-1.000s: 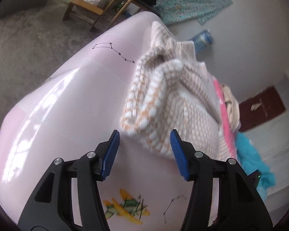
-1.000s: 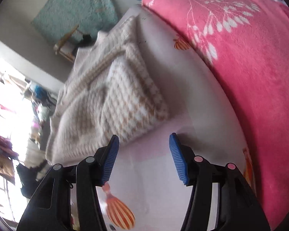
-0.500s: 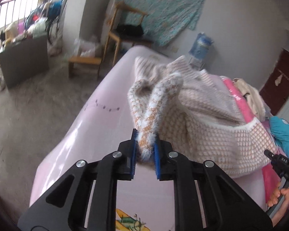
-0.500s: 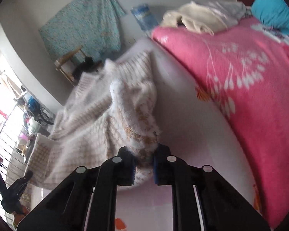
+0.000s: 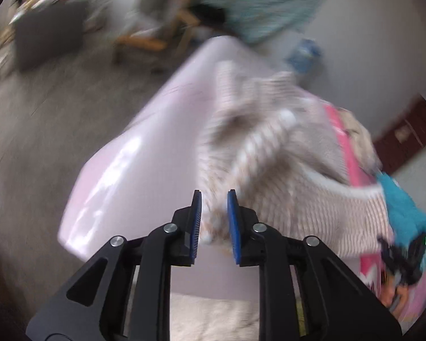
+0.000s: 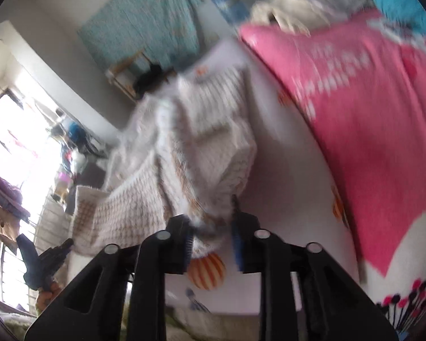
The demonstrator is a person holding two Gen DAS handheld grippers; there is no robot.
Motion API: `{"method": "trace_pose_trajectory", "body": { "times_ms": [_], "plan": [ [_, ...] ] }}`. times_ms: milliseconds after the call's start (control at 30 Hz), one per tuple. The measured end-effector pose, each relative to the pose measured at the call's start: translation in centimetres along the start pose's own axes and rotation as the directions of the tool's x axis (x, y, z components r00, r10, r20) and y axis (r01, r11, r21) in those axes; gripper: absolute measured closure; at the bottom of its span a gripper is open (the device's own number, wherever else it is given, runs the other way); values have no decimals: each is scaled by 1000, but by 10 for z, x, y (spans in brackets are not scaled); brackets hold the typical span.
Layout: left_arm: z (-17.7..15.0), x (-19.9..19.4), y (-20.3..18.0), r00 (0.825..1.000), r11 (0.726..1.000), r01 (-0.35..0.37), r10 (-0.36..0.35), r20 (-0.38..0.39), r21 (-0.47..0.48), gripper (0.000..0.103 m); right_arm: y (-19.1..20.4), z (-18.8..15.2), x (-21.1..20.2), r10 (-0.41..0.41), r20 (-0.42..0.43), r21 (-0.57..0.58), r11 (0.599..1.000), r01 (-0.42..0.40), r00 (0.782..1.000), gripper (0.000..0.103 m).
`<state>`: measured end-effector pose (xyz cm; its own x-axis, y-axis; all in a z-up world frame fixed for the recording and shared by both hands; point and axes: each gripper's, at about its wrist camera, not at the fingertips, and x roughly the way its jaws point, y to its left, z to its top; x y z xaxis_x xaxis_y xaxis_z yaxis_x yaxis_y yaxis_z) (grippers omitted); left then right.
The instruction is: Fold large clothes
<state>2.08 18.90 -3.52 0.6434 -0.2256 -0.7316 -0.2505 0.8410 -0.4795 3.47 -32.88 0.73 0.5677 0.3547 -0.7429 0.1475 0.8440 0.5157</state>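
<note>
Home bedroom, bed (image 5: 144, 153), pink blanket (image 6: 369, 119)

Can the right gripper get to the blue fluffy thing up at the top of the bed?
Probably not right now. The right gripper is shut on the sweater, and the blue fluffy thing lies at the far end, beyond the pink blanket. It would likely need to let go first.

bed (image 5: 133, 153) pale pink sheet | wooden chair (image 5: 167, 28) past its far end | teal cloth (image 6: 144, 22) on wall above | bright window (image 6: 11, 147) off its side
</note>
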Motion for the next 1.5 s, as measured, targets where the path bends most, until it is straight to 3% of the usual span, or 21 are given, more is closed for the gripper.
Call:
{"method": "trace_pose_trajectory", "body": {
  "times_ms": [67, 133, 233, 300, 400, 467, 567, 700, 767, 800, 833, 900, 933, 967, 1067, 1233, 1300, 1433, 1500],
  "plan": [
    [5, 2, 41, 999, 987, 34, -33, 3, -155, 83, -19, 0, 1, -38, -27, 60, 997, 39, 999, 69],
    [11, -9, 63, 998, 970, 54, -42, 53, -238, 83, -24, 6, -13, -26, 14, 89, 996, 25, 1000, 68],
    [22, -24, 48, 992, 990, 24, -7, 125, -139, 82, -16, 23, -38, -88, 125, 52, 995, 82, 988, 58],
    [29, -19, 20, 990, 997, 58, -51, 129, -51, 78, -5, 34, -46, -85, 178, 26, 996, 81, 980, 51],
    [38, 12, -38, 983, 978, 173, -179, 34, 120, 68, 18, 41, -28, -13, 144, -41, 999, 19, 990, 49],
    [35, 39, -73, 974, 953, 227, -219, -62, 202, 64, 38, 39, 1, 34, 55, -100, 995, -29, 998, 48],
    [19, 79, -116, 981, 926, 173, -131, -144, 335, 64, 64, 30, 42, 9, -50, -188, 982, -18, 999, 48],
    [3, 105, -134, 993, 889, 62, -8, -119, 454, 65, 76, 23, 78, -34, -106, -243, 970, 7, 994, 48],
    [-2, 119, -138, 992, 868, -5, 66, -105, 496, 74, 80, 16, 88, -92, -112, -287, 956, 57, 989, 49],
    [-3, 122, -136, 992, 867, -8, 70, -106, 498, 75, 81, 13, 96, -114, -120, -305, 950, 72, 986, 52],
    [-3, 122, -133, 993, 866, -10, 69, -99, 499, 77, 82, 9, 103, -134, -134, -327, 941, 84, 982, 63],
    [-6, 119, -134, 994, 855, -9, 63, -88, 519, 91, 81, 3, 106, -164, -119, -368, 923, 110, 979, 75],
    [-8, 118, -135, 994, 849, -20, 72, -77, 528, 98, 83, 0, 106, -162, -119, -385, 917, 105, 980, 93],
    [-10, 117, -137, 995, 842, -30, 78, -66, 539, 100, 85, -1, 106, -152, -123, -386, 918, 94, 981, 98],
    [-4, 107, -143, 998, 841, -38, 58, -20, 540, 101, 95, 0, 95, -167, -74, -416, 901, 121, 983, 99],
    [19, 87, -154, 997, 837, -60, 27, 70, 544, 101, 110, 17, 72, -124, 23, -414, 902, 122, 992, 99],
    [19, 97, -155, 997, 829, -74, 45, 67, 554, 101, 108, 21, 84, -135, 18, -413, 902, 130, 991, 99],
    [16, 129, -140, 998, 845, -53, 67, -6, 531, 99, 99, 19, 119, -171, -48, -417, 899, 136, 984, 99],
    [16, 129, -136, 998, 853, -46, 58, -5, 521, 95, 97, 19, 117, -160, -61, -402, 907, 123, 985, 99]
  ]
}}
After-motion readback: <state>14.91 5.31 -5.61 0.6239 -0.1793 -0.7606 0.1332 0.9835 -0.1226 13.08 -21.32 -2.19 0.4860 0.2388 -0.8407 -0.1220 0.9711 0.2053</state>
